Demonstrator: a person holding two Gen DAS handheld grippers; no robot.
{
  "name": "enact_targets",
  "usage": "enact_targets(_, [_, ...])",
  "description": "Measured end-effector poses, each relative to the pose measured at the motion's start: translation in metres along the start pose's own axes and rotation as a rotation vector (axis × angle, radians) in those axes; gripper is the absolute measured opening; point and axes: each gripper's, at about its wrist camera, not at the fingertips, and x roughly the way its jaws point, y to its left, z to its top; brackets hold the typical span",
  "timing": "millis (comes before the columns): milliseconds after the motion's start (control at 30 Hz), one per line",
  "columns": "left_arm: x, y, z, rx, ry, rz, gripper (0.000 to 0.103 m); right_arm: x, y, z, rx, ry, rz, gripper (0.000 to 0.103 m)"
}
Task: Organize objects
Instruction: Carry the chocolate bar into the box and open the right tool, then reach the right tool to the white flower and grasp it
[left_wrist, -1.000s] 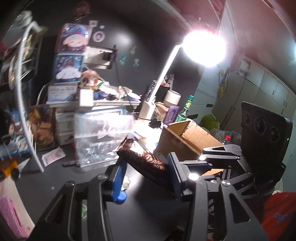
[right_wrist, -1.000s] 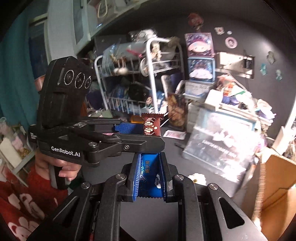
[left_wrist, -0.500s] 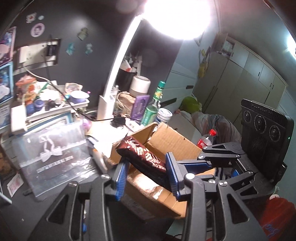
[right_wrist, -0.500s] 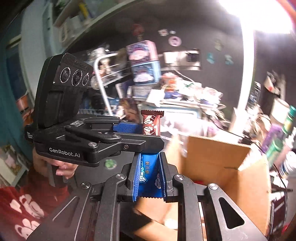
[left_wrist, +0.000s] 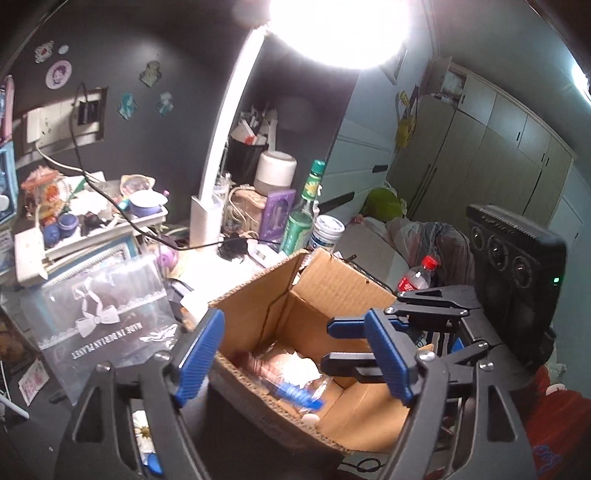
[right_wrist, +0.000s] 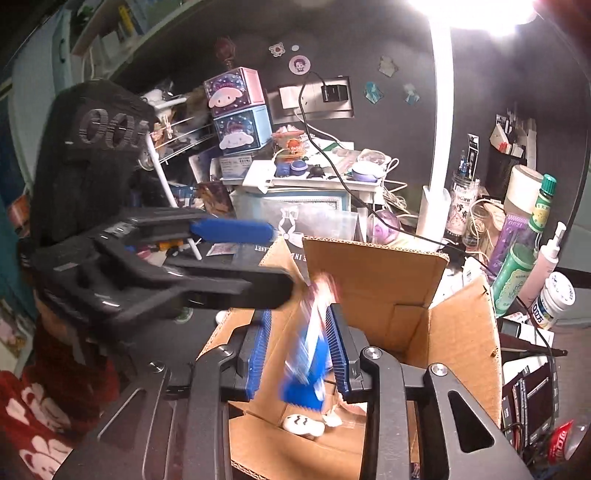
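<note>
An open cardboard box (left_wrist: 332, 291) stands on the dark desk; it also shows in the right wrist view (right_wrist: 373, 273). My left gripper (left_wrist: 295, 354) is open and empty above the box. Wrappers and a blurred brown bar (left_wrist: 258, 365) lie on the box floor. My right gripper (right_wrist: 301, 350) is open over the box, and a blue snack packet (right_wrist: 308, 354) falls blurred between its fingers. The left gripper (right_wrist: 236, 254) shows beside it in the right wrist view. A small white figure (right_wrist: 303, 422) lies in the box.
A white desk lamp (left_wrist: 218, 162) shines above. A clear plastic bag (left_wrist: 107, 314) lies left of the box. Green bottles (left_wrist: 303, 218) and jars stand behind it. A wire rack (right_wrist: 166, 177) and stacked character boxes (right_wrist: 236, 110) stand at the back left.
Both grippers moved over the cardboard box and opened. The left one dropped the brown chocolate bar into the box; the right one has let go of the blue packet, which is falling.
</note>
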Motion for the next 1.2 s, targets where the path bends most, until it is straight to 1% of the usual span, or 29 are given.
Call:
enact_targets(133, [-0.026, 0.012, -0.004, -0.01, -0.044, 0.046, 0.078, 0.003, 0.002, 0.003, 0.002, 0.005, -0.005, 0.027])
enact_targets(267, [-0.059, 0.028, -0.015, -0.025, -0.095, 0.116, 0.081, 0.004, 0.015, 0.009, -0.023, -0.008, -0.009, 0.027])
enact_targets(400, [-0.092, 0.045, -0.031, -0.038, -0.146, 0.207, 0.083, 0.008, 0.04, 0.017, -0.058, -0.033, 0.019, 0.027])
enact_targets(500, [-0.111, 0.059, -0.046, -0.052, -0.165, 0.271, 0.085, 0.017, 0.067, 0.021, -0.101, -0.041, 0.064, 0.027])
enact_targets(567, [-0.12, 0.068, -0.059, -0.066, -0.172, 0.312, 0.085, 0.028, 0.087, 0.021, -0.128, -0.034, 0.103, 0.027])
enact_targets(733, [-0.137, 0.091, -0.093, -0.091, -0.176, 0.375, 0.085, 0.068, 0.132, 0.014, -0.154, 0.009, 0.201, 0.027])
enact_targets(867, [-0.143, 0.107, -0.119, -0.089, -0.17, 0.411, 0.085, 0.108, 0.155, -0.001, -0.146, 0.069, 0.217, 0.027])
enact_targets(933, [-0.144, 0.113, -0.13, -0.099, -0.164, 0.408, 0.085, 0.126, 0.16, -0.011, -0.14, 0.098, 0.201, 0.027])
enact_targets(967, [-0.144, 0.116, -0.135, -0.104, -0.163, 0.402, 0.085, 0.135, 0.161, -0.016, -0.142, 0.108, 0.176, 0.027])
enact_targets(1000, [-0.144, 0.119, -0.139, -0.109, -0.162, 0.394, 0.085, 0.145, 0.162, -0.021, -0.153, 0.115, 0.133, 0.027])
enact_targets(1033, [-0.144, 0.121, -0.143, -0.115, -0.16, 0.387, 0.085, 0.152, 0.162, -0.025, -0.143, 0.136, 0.053, 0.027])
enact_targets(1067, [-0.144, 0.124, -0.146, -0.121, -0.159, 0.381, 0.085, 0.16, 0.161, -0.03, -0.15, 0.142, 0.017, 0.028])
enact_targets(1100, [-0.144, 0.126, -0.148, -0.129, -0.158, 0.378, 0.085, 0.17, 0.158, -0.034, -0.171, 0.149, -0.001, 0.028])
enact_targets(1200, [-0.143, 0.133, -0.153, -0.146, -0.154, 0.374, 0.085, 0.195, 0.142, -0.04, -0.162, 0.182, -0.086, 0.028])
